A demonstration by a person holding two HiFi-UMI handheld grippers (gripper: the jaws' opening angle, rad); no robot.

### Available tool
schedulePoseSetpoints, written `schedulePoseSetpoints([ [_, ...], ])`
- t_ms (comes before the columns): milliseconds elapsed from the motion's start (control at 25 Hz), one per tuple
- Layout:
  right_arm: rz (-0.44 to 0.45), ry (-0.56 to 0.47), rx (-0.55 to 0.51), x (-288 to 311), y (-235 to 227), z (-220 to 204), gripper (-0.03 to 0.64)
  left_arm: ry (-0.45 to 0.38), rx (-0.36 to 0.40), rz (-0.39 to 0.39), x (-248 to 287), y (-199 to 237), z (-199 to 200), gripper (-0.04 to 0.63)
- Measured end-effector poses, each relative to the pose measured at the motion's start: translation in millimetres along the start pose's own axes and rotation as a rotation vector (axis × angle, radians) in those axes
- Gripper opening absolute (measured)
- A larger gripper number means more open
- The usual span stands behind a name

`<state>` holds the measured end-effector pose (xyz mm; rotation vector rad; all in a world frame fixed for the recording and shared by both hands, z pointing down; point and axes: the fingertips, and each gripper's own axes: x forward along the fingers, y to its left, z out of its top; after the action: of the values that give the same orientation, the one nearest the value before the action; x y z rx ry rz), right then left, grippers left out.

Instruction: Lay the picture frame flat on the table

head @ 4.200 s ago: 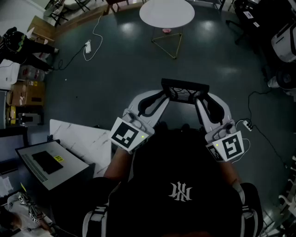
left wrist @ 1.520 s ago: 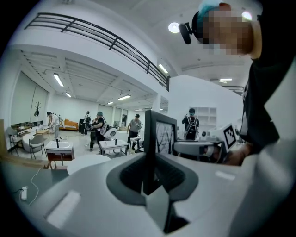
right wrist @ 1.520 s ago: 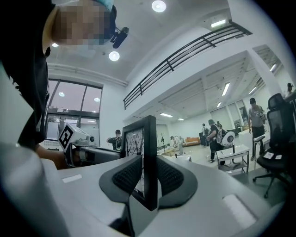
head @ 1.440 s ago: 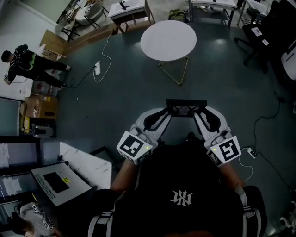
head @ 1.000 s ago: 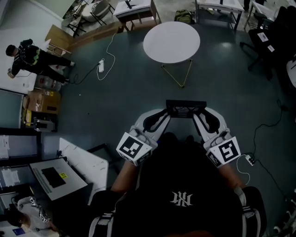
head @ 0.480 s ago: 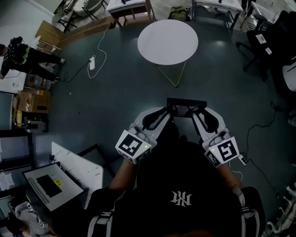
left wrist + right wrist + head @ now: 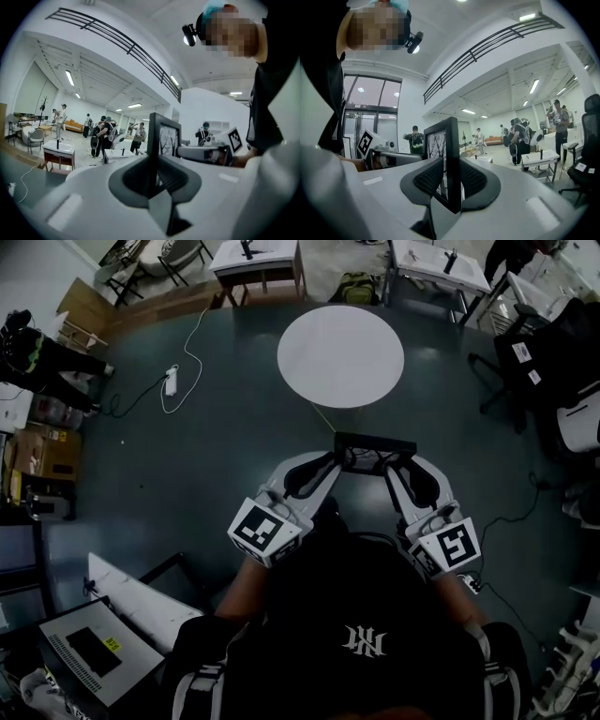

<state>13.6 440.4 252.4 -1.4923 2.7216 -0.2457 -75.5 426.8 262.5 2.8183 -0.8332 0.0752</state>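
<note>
A black picture frame (image 7: 375, 447) with a branch print is held upright in the air in front of the person, a gripper on each side edge. My left gripper (image 7: 341, 458) is shut on its left edge, my right gripper (image 7: 393, 461) on its right edge. In the left gripper view the frame (image 7: 165, 135) stands edge-on between the dark pads (image 7: 171, 177) of the left gripper (image 7: 152, 176). In the right gripper view the frame (image 7: 444, 151) sits clamped between the ribbed pads (image 7: 427, 177) of the right gripper (image 7: 446, 182). The round white table (image 7: 340, 356) lies just beyond the frame.
A power strip with cable (image 7: 172, 382) lies on the dark floor at the left. Cardboard boxes (image 7: 37, 451) and a white desk with a device (image 7: 89, 652) are at the left. Desks (image 7: 253, 257) and office chairs (image 7: 534, 352) stand along the back and right. Several people stand far off.
The head view has shifted toward the round table, which now sits closer to the frame. Both grippers still clamp the upright frame as before.
</note>
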Motion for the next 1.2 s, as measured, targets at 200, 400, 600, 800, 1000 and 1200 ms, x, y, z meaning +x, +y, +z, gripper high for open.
schedulePoseSetpoints([
  [200,-0.031,0.022,-0.006,49,0,6,0.086,-0.002,-0.002,-0.038,2,50,11,0.049],
  [400,-0.047,0.04,-0.033,83,-5,9,0.085,-0.02,-0.015,-0.067,9,84,14,0.049],
  [600,-0.045,0.083,-0.053,116,-1,4,0.084,-0.041,-0.052,-0.05,1,116,9,0.049],
  [800,-0.023,0.109,-0.065,147,0,3,0.084,-0.07,-0.079,-0.019,0,144,7,0.049],
  [1000,0.022,0.142,-0.027,176,5,1,0.084,-0.086,-0.081,0.033,-6,171,12,0.049],
  [1200,0.122,0.125,-0.03,212,-6,-3,0.084,-0.075,-0.079,0.092,1,202,11,0.049],
])
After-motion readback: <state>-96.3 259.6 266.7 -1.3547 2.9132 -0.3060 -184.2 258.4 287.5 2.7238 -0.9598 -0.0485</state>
